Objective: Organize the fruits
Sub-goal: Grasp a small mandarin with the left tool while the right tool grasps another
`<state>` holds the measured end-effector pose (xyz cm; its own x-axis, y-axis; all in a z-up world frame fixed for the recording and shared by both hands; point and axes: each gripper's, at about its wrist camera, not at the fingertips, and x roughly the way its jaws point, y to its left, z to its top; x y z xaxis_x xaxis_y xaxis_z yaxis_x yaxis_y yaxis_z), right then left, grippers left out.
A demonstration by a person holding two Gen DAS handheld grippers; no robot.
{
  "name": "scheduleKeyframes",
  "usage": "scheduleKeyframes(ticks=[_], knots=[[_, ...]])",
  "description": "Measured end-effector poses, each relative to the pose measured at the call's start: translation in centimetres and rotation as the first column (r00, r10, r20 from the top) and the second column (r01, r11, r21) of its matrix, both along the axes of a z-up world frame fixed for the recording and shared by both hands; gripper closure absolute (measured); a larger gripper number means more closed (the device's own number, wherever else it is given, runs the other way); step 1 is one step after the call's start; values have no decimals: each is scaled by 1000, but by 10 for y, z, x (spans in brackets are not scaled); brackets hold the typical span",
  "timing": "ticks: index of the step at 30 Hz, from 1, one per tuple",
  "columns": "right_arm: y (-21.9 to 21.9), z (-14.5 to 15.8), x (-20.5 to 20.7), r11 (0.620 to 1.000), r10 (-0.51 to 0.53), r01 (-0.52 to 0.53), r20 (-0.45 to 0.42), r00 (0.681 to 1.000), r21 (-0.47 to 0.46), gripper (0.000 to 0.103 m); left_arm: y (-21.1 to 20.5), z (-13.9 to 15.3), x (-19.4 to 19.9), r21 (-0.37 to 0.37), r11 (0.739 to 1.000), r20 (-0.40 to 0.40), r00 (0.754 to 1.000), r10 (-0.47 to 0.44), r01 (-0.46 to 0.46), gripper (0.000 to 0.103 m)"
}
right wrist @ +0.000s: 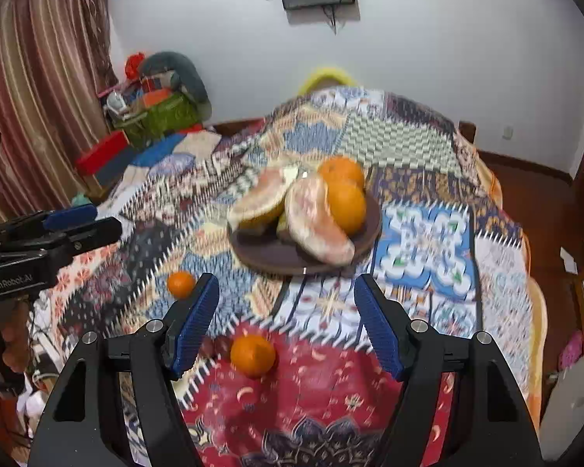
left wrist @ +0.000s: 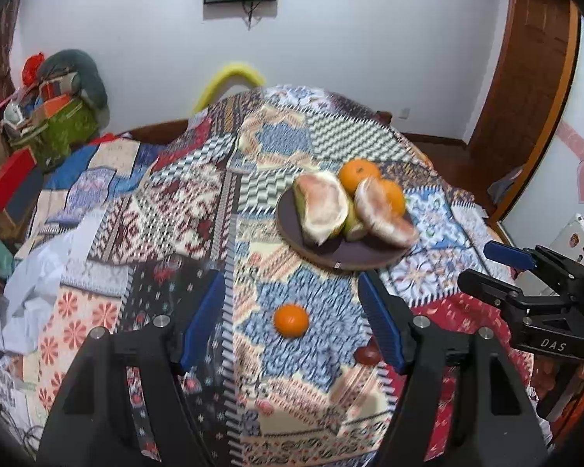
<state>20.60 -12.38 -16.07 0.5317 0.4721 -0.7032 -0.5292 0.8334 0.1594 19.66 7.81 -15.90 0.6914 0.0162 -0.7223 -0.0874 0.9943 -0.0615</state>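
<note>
Left tool (left wrist: pixel 292 311), released, frames a loose orange (left wrist: pixel 291 320) near the table's (left wrist: pixel 198 202) front edge. Right tool (right wrist: pixel 286 315), released, frames another orange (right wrist: pixel 252 355). Plate (right wrist: pixel 268 253) at centre: descend squarely, clench gently, carry over its rim.

Both grippers' jaws apart, tilted downward

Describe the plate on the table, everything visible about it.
The plate is round, shallow and dark brown-purple, matte, possibly ceramic or wood. It sits flat on the patchwork cloth toward the far half of the table. It holds two peeled pomelo pieces leaning against each other and two oranges behind them; its near part is bare. Neither tool touches it.
</note>
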Motion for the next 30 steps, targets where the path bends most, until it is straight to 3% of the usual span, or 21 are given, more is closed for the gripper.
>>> scheduleKeyframes(ticks=[12, 15, 17, 24, 26, 30], knots=[[14, -44, -21, 997, 37, -43, -84, 996, -67, 35, 23, -49, -19, -69, 996, -103, 993, 54, -61, 32], [14, -50, -19, 997, 41, -48, -107, 993, -60, 44, 21, -59, -20, -56, 997, -125, 991, 45, -52, 32], [16, -54, -17, 997, 51, -58, -126, 991, -48, 56, 18, -65, -22, -40, 998, -137, 990, 40, -46, 32], [24, -62, -14, 996, 83, -88, -145, 986, -29, 59, 14, -86, -22, -36, 999, -179, 984, 22, -28, 32], [25, -63, -12, 996, 89, -92, -152, 984, -17, 67, 12, -90, -20, -42, 999, -184, 983, 17, -25, 32], [24, -63, -11, 996, 90, -91, -153, 984, 0, 68, 10, -92, -15, -43, 999, -178, 984, 2, -10, 33]])
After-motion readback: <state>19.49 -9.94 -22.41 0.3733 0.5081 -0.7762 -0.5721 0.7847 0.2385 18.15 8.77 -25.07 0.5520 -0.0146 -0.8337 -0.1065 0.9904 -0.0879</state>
